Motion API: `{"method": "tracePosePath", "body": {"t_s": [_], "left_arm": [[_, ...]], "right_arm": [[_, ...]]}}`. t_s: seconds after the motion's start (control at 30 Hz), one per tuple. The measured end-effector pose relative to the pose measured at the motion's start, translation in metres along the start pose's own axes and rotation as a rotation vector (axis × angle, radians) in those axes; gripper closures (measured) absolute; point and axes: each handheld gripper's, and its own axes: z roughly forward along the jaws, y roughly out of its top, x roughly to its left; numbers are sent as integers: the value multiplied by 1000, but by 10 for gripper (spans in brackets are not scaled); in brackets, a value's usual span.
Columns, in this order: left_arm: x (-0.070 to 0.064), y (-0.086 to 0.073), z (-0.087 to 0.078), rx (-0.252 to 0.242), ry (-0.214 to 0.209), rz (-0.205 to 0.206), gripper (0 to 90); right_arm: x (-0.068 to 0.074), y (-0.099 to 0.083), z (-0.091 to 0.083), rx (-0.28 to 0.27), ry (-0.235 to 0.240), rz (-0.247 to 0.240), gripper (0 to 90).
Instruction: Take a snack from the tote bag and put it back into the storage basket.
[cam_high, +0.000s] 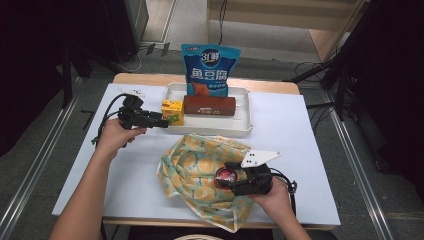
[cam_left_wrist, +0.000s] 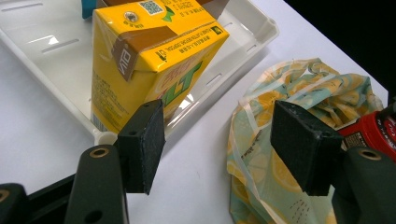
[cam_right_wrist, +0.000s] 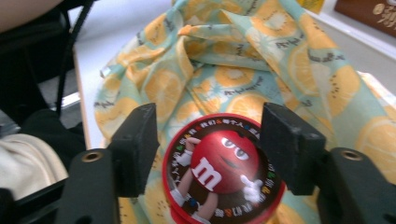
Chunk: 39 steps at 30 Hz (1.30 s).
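Candy tin (cam_right_wrist: 223, 171) on bag (cam_right_wrist: 243, 70), tray (cam_high: 243, 127) beyond

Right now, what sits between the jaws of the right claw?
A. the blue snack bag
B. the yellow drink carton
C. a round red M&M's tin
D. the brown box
C: in the right gripper view the right claw has its jaws on either side of the round red M&M's tin, above the lemon-print cloth bag.

Both forearms are bare, and each hand holds a black gripper, the left gripper (cam_high: 167, 121) and the right gripper (cam_high: 223, 181), with square foam-like pads (cam_left_wrist: 145, 144), round screw holes, a black cable and a grey three-cornered plate (cam_high: 259, 158).
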Motion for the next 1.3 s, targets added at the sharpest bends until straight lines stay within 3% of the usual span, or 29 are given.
{"method": "tracePosePath", "body": {"t_s": [0.17,0.4,0.53,0.6,0.73,1.3], "left_arm": [[0,0,-1,-4,-1,-4,358],[1,0,-1,-4,0,-2,358],[1,0,-1,-1,0,-4,358],[1,0,-1,-2,0,-4,357],[0,0,-1,-4,-1,-2,358],[0,0,-4,-14,4,7,358]], "right_arm": [[-1,-2,0,-8,2,22,323],[-4,-3,1,29,-45,32,298],[-3,-3,5,44,-47,26,278],[-3,-5,8,40,-34,45,263],[-1,-6,11,52,-50,24,254],[-7,-15,24,77,-14,19,234]]}}
